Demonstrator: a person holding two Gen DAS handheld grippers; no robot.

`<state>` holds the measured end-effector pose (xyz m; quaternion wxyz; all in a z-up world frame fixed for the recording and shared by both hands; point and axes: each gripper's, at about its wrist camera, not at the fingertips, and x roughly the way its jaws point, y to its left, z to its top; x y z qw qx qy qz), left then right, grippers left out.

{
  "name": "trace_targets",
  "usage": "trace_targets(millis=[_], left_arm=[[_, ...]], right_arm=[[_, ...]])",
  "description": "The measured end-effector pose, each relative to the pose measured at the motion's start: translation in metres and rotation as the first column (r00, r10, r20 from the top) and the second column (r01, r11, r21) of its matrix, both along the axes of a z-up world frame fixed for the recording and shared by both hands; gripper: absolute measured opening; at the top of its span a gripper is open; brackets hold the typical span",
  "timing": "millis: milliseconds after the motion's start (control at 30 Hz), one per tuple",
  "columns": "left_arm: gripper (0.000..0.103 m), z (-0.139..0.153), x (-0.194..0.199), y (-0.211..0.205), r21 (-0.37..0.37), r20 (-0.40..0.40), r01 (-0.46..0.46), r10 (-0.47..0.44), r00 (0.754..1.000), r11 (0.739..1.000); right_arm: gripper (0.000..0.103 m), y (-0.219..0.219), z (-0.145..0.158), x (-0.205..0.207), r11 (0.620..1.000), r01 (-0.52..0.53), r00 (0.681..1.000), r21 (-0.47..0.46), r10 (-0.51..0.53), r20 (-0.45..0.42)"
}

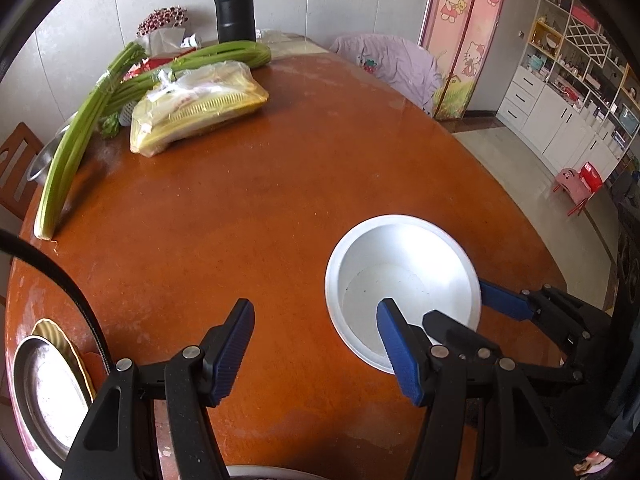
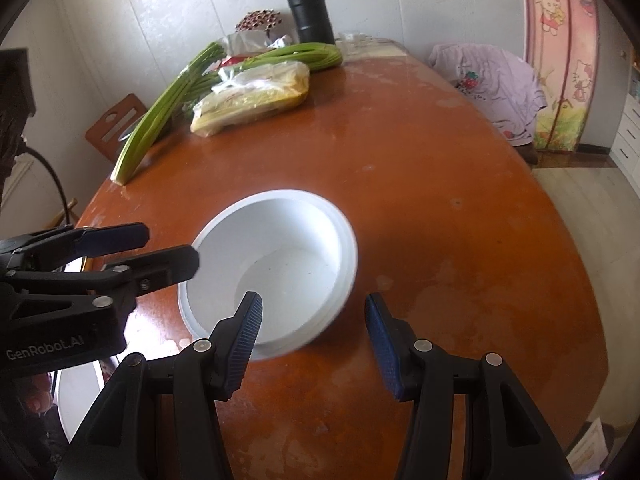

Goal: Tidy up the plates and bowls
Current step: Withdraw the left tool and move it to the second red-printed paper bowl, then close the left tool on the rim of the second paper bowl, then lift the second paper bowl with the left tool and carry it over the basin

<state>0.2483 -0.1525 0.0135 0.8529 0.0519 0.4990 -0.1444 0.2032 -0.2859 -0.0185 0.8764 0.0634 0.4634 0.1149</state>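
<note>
A white bowl (image 1: 402,280) stands upright on the orange-brown table (image 1: 248,208); it also shows in the right wrist view (image 2: 276,264). My left gripper (image 1: 316,344) is open and empty, its right finger above the bowl's near rim. My right gripper (image 2: 312,340) is open around the bowl's near right rim, left finger over the inside, right finger outside. A metal plate (image 1: 44,396) lies on a yellow plate (image 1: 66,344) at the table's near left edge.
Celery stalks (image 1: 80,136), a bagged yellow food pack (image 1: 196,108) and a black flask (image 1: 235,6) sit at the far end. A chair with purple cloth (image 1: 392,64) stands beyond the table. A white item (image 2: 76,400) lies at the near left.
</note>
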Motion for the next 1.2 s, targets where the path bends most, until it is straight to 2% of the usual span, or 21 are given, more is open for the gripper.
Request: trace_targets(millis=[433, 500, 567, 667, 1200], left_arm=[[0.063, -0.022, 0.013, -0.002, 0.018, -0.075, -0.003, 0.005, 0.997, 1.000], [0.060, -0.026, 0.013, -0.002, 0.007, -0.097, 0.001, -0.001, 0.995, 1.000], [0.049, -0.028, 0.013, -0.002, -0.002, -0.105, 0.008, -0.008, 0.994, 1.000], [0.045, -0.027, 0.010, -0.004, -0.008, -0.101, 0.016, -0.016, 0.995, 1.000], [0.045, 0.003, -0.016, 0.004, -0.038, -0.026, 0.023, -0.024, 0.999, 0.999]], right_arm=[[0.055, 0.022, -0.007, 0.000, 0.994, -0.090, 0.996, 0.055, 0.092, -0.018], [0.055, 0.023, -0.008, 0.000, 0.993, -0.097, 0.995, 0.067, 0.099, -0.023], [0.055, 0.026, -0.009, 0.000, 0.992, -0.104, 0.994, 0.070, 0.106, -0.025], [0.055, 0.032, -0.008, -0.002, 0.990, -0.118, 0.992, 0.073, 0.120, -0.025], [0.055, 0.040, 0.016, -0.022, 0.992, -0.118, 0.993, 0.050, 0.116, 0.038]])
